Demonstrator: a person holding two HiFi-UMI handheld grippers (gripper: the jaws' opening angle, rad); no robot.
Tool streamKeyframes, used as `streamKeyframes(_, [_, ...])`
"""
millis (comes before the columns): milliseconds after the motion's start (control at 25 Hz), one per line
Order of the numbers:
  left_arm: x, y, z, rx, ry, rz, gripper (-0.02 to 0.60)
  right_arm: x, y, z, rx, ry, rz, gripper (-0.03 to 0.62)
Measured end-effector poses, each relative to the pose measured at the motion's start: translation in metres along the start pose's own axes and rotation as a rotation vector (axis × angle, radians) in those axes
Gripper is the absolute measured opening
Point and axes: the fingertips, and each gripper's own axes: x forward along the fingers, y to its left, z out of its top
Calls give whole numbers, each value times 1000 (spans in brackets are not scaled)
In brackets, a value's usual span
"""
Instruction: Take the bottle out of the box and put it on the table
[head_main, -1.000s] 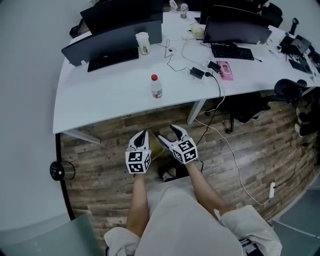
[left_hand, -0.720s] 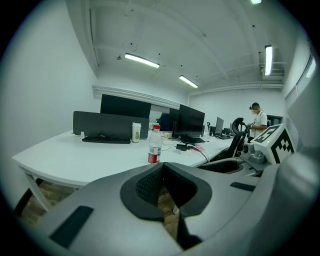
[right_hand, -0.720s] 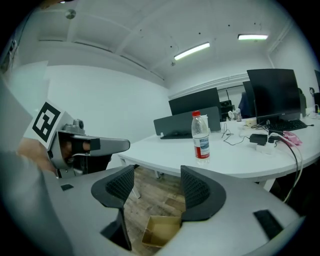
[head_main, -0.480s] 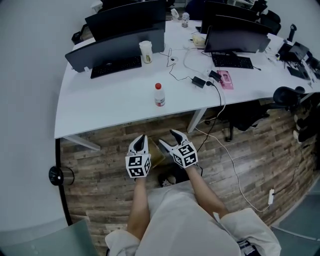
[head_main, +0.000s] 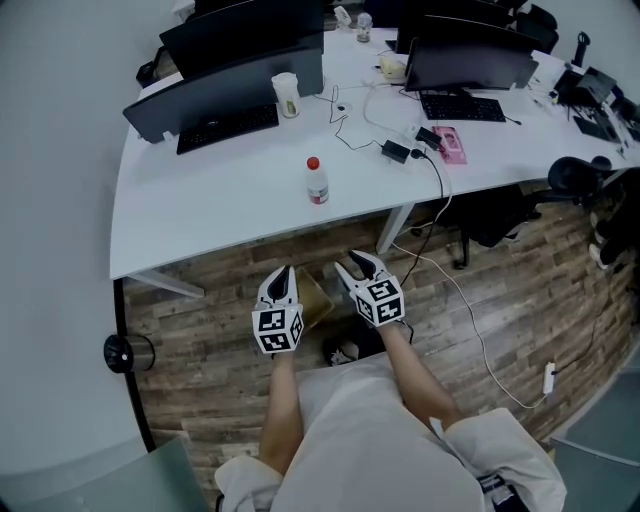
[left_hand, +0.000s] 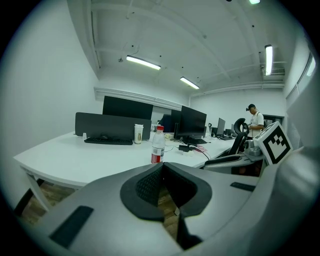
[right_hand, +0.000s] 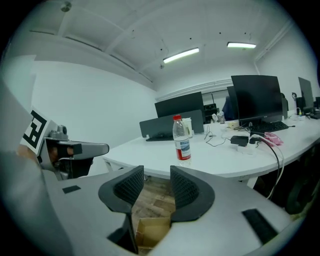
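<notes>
**Bottle already on the bench, both tongs empty**

The left tongs are pressed together with nothing between them. The right tongs stand partly spread. Their jaws have just been closing, and only floor and cardboard show through the gap.

Both tongs hang low over the wooden floor, with the cardboard box just below and between them. Its top is open, and the part of the inside that shows is bare.

The bottle stands upright on the white bench, well apart from the box, so the task looks done.

It is a small clear plastic bottle with a red cap and a red label. It is probably light, smooth and thin-walled, and would give under a hard squeeze. The labelled middle of the body looks the safest place to take hold.
</notes>
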Motion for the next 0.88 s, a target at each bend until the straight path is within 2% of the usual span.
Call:
streamKeyframes(240, [2,-6,0,-10,15,-30,14,-7,-6,5,1,-13,-48,142])
streamKeyframes(520, [4,-8,6,-15,-11,-38,14,-9,-16,4,12,-7,-75,77])
streamKeyframes(880, [13,-23,-1,-30,0,-93,14,-14,-21,2,3,-4,-77,40])
